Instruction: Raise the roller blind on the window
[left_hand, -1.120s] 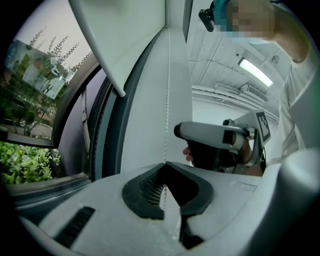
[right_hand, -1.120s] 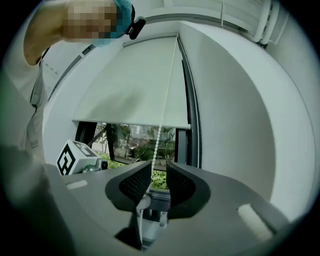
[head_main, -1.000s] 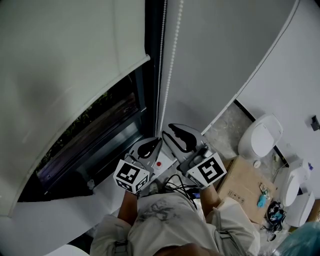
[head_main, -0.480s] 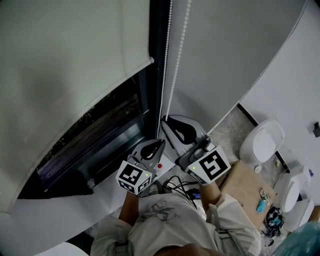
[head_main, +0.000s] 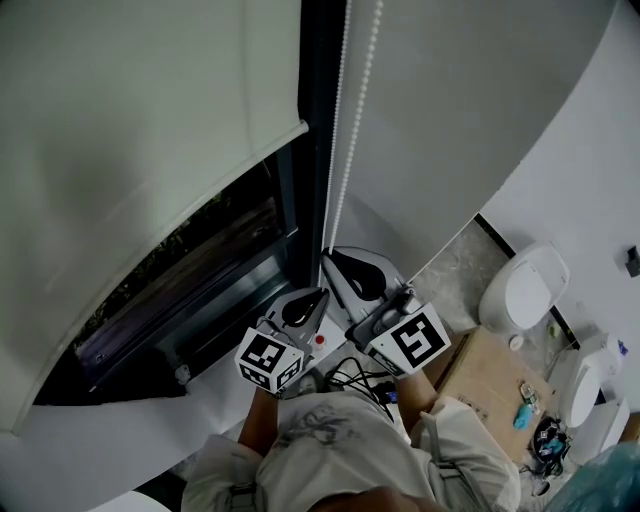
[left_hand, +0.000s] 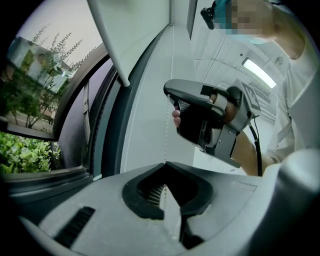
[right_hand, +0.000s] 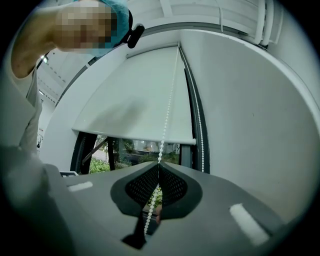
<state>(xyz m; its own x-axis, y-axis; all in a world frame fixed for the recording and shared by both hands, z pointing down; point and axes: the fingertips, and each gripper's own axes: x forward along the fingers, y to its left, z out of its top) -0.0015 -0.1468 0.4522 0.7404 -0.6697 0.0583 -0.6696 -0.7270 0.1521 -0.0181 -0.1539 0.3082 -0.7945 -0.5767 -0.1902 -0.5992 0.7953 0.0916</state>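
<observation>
The white roller blind (head_main: 150, 120) covers the upper part of the window, and its bottom bar (right_hand: 135, 137) hangs above the dark glass. Its white bead chain (head_main: 338, 150) drops in two strands beside the dark frame. My right gripper (right_hand: 159, 164) has just closed and is shut on one strand, which runs up from the jaw tips across the blind (right_hand: 140, 100). In the head view the right gripper (head_main: 335, 258) sits just above the left gripper (head_main: 320, 295). The left gripper (left_hand: 165, 164) is shut with the chain passing through its closed tips.
The dark window frame and sill (head_main: 200, 300) lie left of the grippers, with green plants (left_hand: 25, 150) outside. A white wall (head_main: 450, 120) stands to the right. On the floor at lower right are a white toilet (head_main: 525, 285) and a cardboard box (head_main: 490, 375).
The right gripper's jaws stood wide apart around the chain a second ago and are now closed on it. It has shifted slightly along the chain. The left gripper and the blind have stayed put.
</observation>
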